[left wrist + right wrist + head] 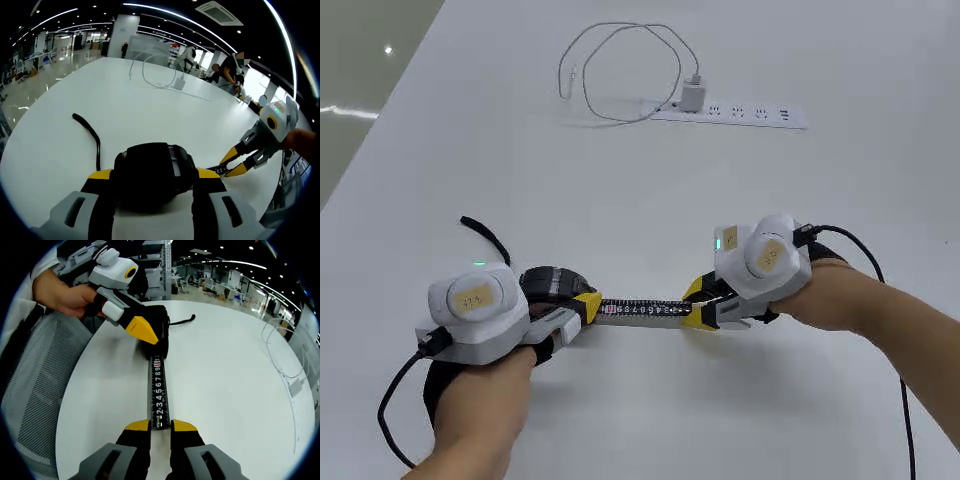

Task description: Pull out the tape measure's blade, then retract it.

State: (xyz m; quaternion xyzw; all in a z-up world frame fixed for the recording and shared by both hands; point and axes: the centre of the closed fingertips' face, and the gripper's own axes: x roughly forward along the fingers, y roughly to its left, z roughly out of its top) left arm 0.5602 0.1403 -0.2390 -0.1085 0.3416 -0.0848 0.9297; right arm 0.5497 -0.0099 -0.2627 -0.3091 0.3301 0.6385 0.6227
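Right gripper pinching blade (numerals 2–9 legible), left gripper clasping case

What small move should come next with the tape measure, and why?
Probably draw the right gripper farther from the case. It is shut on the end of the blade, the left gripper clamps the case, and only a short numbered stretch of blade is out.

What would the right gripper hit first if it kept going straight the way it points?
Following the blade it pinches, the right gripper would probably meet the tape measure case first, clamped in the left gripper.
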